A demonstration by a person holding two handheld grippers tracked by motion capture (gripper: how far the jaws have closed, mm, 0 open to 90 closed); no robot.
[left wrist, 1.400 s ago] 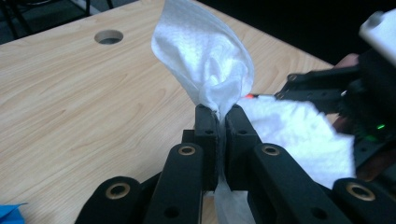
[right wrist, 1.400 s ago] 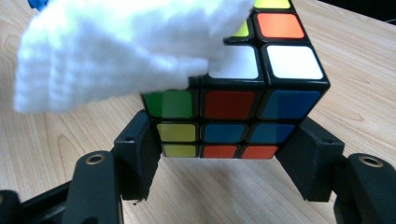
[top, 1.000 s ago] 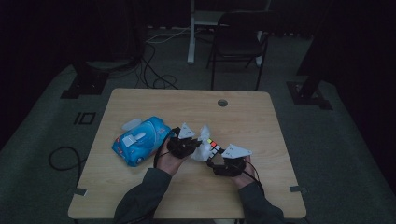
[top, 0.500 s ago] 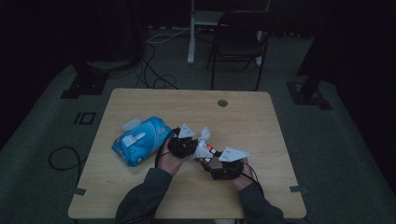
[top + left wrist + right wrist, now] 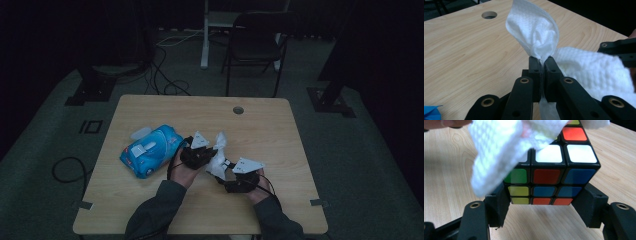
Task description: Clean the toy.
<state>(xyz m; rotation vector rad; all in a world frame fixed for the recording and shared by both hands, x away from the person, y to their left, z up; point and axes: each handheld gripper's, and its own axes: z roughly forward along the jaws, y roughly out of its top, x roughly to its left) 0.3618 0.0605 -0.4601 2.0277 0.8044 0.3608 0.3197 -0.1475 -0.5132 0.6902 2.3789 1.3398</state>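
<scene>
The work in hand is wiping a puzzle cube (image 5: pixel 549 170) with a white wipe (image 5: pixel 536 35). The right tool (image 5: pixel 544 212) is clamped on the cube, its two jaws pressed against the cube's opposite sides and holding it just above the desk (image 5: pixel 270 125). The left tool (image 5: pixel 541 65) is pinched shut on a bunched part of the wipe, with cloth fanning out above and to the right of the jaws. In the high view both tools meet near the middle of the desk's near half, the left tool (image 5: pixel 197 156) just left of the right tool (image 5: pixel 240 180), the wipe (image 5: pixel 218 155) between them. A blue pack of wipes (image 5: pixel 150 150) lies to the left, apart from the tools. In the right gripper view the wipe drapes over the cube's top and upper left corner, so I judge the wiping under way: the top is being covered, while the front faces and the right side are bare and probably left to do.
</scene>
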